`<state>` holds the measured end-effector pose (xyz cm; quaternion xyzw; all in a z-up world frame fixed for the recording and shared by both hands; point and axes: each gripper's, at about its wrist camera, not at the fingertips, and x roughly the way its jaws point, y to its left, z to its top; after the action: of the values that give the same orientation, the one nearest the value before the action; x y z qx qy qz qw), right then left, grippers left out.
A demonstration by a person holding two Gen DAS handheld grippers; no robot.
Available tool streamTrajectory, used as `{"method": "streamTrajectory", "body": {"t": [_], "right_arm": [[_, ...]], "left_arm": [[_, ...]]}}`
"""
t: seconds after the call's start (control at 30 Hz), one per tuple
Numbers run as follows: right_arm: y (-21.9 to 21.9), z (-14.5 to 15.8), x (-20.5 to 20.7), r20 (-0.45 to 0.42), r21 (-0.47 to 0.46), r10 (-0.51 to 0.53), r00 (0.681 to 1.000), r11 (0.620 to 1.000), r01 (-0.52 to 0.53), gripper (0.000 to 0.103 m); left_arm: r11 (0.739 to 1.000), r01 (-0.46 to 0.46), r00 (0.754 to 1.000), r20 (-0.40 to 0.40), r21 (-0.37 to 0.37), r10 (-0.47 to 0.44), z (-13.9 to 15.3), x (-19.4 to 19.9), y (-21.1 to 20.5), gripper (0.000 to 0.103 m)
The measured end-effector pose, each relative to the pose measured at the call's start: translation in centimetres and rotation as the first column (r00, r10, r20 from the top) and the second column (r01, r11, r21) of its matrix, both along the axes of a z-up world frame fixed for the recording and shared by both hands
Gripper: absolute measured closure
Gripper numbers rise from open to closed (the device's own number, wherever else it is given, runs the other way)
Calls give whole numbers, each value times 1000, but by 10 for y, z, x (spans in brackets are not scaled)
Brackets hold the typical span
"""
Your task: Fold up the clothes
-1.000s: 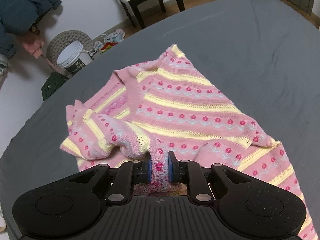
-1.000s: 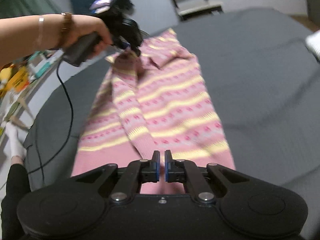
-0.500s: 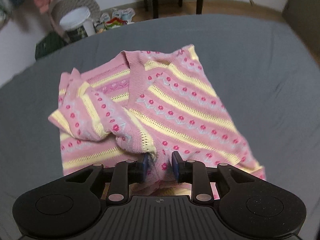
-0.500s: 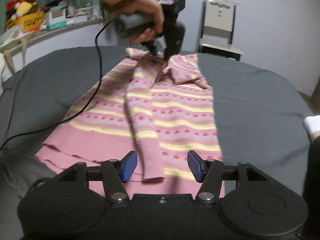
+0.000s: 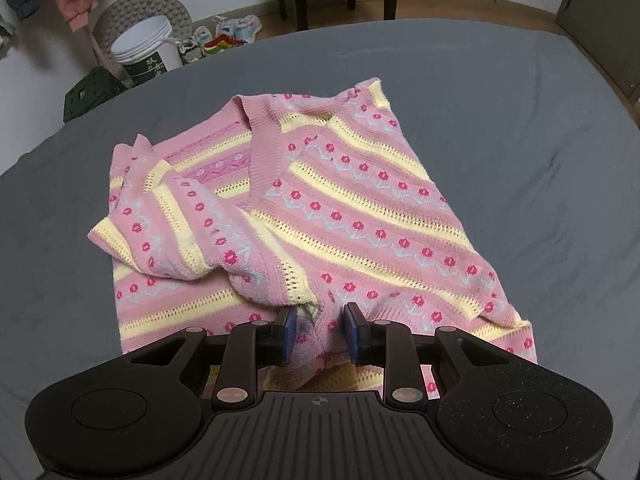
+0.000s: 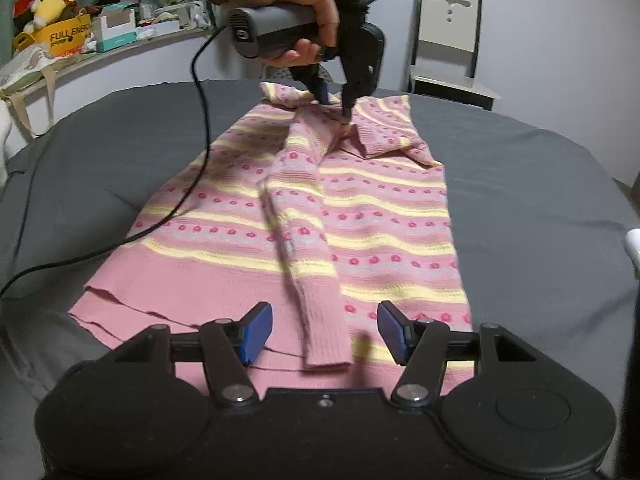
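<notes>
My right gripper [image 6: 325,333] stands spread wide, its blue pads either side of the cuff of the pink knitted sweater with yellow stripes and red flowers [image 6: 352,216], touching nothing. That sweater lies flat on the dark grey bed sheet [image 6: 540,208], hem nearest me, one long sleeve [image 6: 308,248] folded down the middle of its body with the cuff ending just short of the hem. Further up the sweater, at its neckline, my left gripper [image 6: 334,98] points down, gripped by my left hand [image 6: 304,4], its black cable [image 6: 200,128] trailing off the sweater's left edge. From the left wrist view, my left gripper [image 5: 319,330] is parted, with sleeve fabric lying loose between the pads; the pink ribbed V-neck [image 5: 260,152] runs just beyond. Past the sweater, off the bed, a white plastic bucket [image 5: 140,52] sits on the floor.
</notes>
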<state>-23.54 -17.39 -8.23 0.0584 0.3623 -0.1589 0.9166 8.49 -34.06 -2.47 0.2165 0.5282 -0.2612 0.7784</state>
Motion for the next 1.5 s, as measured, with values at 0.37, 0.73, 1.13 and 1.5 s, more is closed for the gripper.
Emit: {"method": "streamTrajectory", "body": {"t": [0.37,0.73,1.13,1.5], "right_arm": [[-5,-12,12,-46,28,-58,997,998,60,94],[-62,6,-46,60,565,-101,993,823,49,95],[-91,-14,-54,-69,598,-184,980,779,188,97],[-87,-13,-55,-81,564,-175,981,804,190,96]], "left_arm": [[993,-68,993,87,-92,76,-4,-3,10,92],[999,30,991,135,-43,-24,31,-22,-25,97],[996,78,988,129,52,-84,25,-31,-76,87],[996,19,984,175,86,-34,10,-25,-68,16]]}}
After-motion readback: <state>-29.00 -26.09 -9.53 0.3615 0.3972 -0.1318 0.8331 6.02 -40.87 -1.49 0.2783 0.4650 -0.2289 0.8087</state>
